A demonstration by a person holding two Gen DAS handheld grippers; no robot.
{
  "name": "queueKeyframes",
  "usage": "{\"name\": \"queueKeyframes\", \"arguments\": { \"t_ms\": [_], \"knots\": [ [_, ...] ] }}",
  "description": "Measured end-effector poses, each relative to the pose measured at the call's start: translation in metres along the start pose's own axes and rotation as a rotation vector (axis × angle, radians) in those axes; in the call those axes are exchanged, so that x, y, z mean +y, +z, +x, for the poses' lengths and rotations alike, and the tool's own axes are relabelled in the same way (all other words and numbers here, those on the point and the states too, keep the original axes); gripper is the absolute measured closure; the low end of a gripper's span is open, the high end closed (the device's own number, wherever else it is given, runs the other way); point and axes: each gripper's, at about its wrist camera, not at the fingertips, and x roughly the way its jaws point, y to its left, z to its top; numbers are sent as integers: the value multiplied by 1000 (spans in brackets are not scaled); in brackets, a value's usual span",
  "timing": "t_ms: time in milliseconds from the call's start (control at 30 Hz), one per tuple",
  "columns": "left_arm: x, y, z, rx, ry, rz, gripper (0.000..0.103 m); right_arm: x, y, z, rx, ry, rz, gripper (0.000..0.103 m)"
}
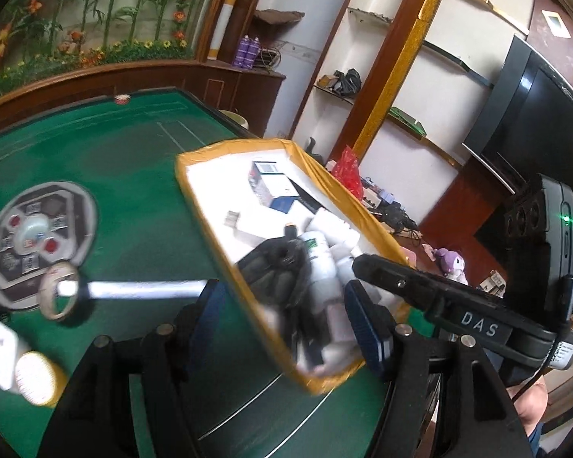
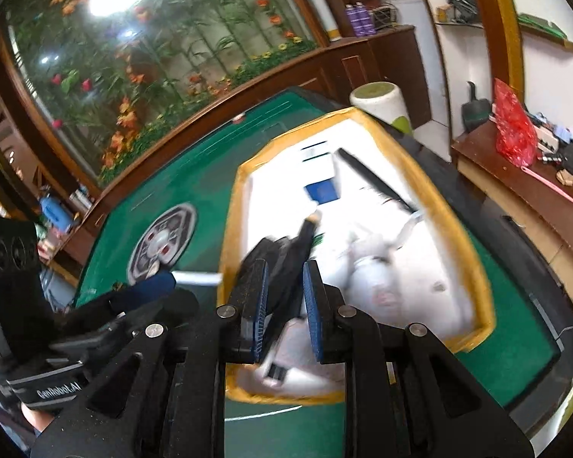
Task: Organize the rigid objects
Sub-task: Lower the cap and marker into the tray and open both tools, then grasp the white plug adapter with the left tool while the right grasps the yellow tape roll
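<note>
Black and blurred, a slim dark object (image 2: 286, 267) sits pinched between the nearly closed pads of the right gripper (image 2: 284, 301), its long axis running up and away over the yellow-rimmed tray (image 2: 473, 252), directly above the white bottles (image 2: 378, 278) piled inside. Beside it the left gripper (image 1: 286, 316) hangs half open and empty, with a tape roll (image 1: 59, 294) and jar (image 1: 38, 378) left on the green table (image 1: 133, 175).

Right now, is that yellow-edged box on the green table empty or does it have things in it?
Not empty. The yellow-edged box holds white bottles, small cartons and a black object.
</note>
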Motion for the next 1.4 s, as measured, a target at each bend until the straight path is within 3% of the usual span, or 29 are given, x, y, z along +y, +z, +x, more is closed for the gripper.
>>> {"name": "queueKeyframes", "arguments": {
  "t_ms": [133, 200, 233, 400, 533, 733, 800, 900, 1000, 1067, 1100, 1400],
  "knots": [
    [19, -12, -30, -31, 46, 24, 28, 31, -17, 10, 47, 46, -57, 83],
    [35, -20, -48, -48, 92, 24, 28, 44, -26, 18, 74, 60, -91, 63],
    [44, -24, -57, -55, 112, 23, 28, 51, -31, 21, 86, 72, -110, 59],
    [87, -45, -93, -88, 269, 37, 23, 84, -61, 36, 148, 130, -195, 57],
    [122, -50, -100, -78, 380, 14, 23, 95, -73, 49, 189, 153, -219, 57],
    [142, -44, -74, 5, 380, 21, 24, 103, -82, 60, 215, 167, -226, 57],
    [149, -43, -62, 32, 411, 15, 24, 104, -84, 61, 218, 166, -232, 57],
    [161, -44, -53, 57, 387, -22, 25, 102, -85, 59, 218, 164, -231, 57],
    [168, -44, -48, 57, 357, -49, 41, 102, -85, 58, 217, 163, -229, 57],
    [170, -44, -49, 54, 319, -81, 59, 102, -85, 58, 218, 168, -230, 57],
    [171, -44, -51, 49, 316, -88, 61, 104, -86, 60, 220, 168, -232, 57],
    [174, -53, -70, 44, 291, -109, 61, 128, -84, 72, 249, 168, -300, 57]
  ]
}}
